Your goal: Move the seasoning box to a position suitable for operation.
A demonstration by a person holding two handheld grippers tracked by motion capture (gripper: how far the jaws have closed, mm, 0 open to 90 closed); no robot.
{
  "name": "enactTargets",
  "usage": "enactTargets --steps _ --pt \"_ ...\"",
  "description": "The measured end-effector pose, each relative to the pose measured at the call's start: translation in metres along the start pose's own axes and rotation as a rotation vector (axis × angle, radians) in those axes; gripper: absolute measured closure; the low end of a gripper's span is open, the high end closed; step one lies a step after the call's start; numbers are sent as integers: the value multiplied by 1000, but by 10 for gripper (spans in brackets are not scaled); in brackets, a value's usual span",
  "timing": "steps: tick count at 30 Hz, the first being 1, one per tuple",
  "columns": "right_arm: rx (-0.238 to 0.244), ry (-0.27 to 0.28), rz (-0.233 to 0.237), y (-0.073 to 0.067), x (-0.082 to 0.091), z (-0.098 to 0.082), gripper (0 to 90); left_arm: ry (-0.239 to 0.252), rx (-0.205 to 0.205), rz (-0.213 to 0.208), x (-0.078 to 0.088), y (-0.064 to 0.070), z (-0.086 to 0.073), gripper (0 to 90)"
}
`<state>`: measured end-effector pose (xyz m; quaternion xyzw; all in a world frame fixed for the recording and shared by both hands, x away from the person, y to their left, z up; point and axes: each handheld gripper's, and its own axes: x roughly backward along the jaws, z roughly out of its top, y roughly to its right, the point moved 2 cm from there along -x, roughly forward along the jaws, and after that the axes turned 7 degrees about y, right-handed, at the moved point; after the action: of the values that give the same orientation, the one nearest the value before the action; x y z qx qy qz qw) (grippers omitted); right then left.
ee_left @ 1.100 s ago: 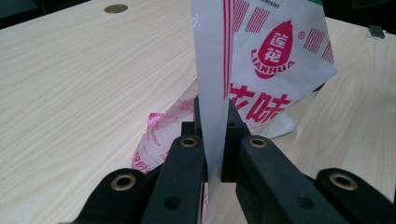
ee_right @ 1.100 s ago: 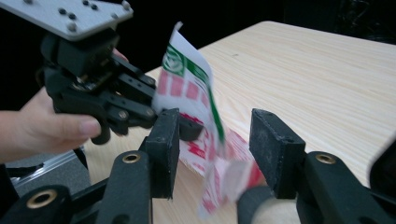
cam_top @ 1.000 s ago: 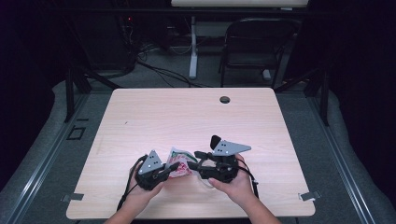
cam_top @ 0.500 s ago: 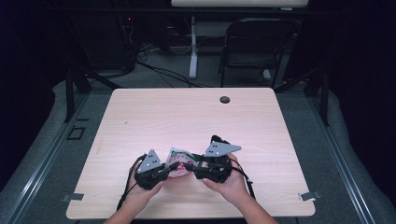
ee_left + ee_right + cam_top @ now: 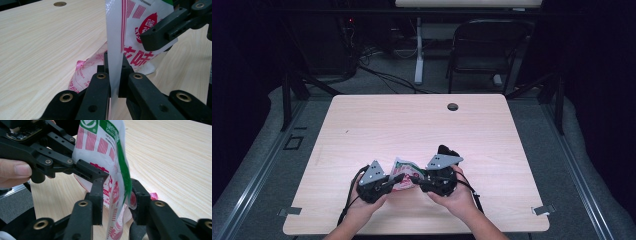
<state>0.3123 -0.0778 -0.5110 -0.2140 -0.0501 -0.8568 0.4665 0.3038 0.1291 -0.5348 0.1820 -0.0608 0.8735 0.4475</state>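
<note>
Wooden table (image 5: 362, 125) — bare apart from a small cable hole (image 5: 453, 106) at the far edge. Work sits at the near edge, between the person's two hands.

Printed plastic bag (image 5: 404, 176), white with red and green print, is held off the table between the two grippers, its long axis roughly upright and its lower part hanging toward the tabletop.

Left gripper (image 5: 114, 75): jaws fully closed, clamped on one flat edge of the bag; the film stands edge-on between the pads.

Right gripper (image 5: 116, 195): jaws have just been closing and now straddle the opposite side of the bag. Film lies between them; a gap shows on the left pad side, so I judge it not yet pinched.

Key relation — the bag lies directly between the grippers, which face each other from left and right. The right one is the free tool; its closing line crosses the bag's face, just beside the left gripper's tip.
</note>
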Motion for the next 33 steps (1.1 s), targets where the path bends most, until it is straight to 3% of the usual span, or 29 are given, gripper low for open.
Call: enactTargets --steps 18,33 --pt "-33 -15 13 5 -1 -1 858 -9 -10 6 1 0 0 900" --pt "-41 -43 33 8 -4 4 892 13 -1 5 4 -3 -1 856"
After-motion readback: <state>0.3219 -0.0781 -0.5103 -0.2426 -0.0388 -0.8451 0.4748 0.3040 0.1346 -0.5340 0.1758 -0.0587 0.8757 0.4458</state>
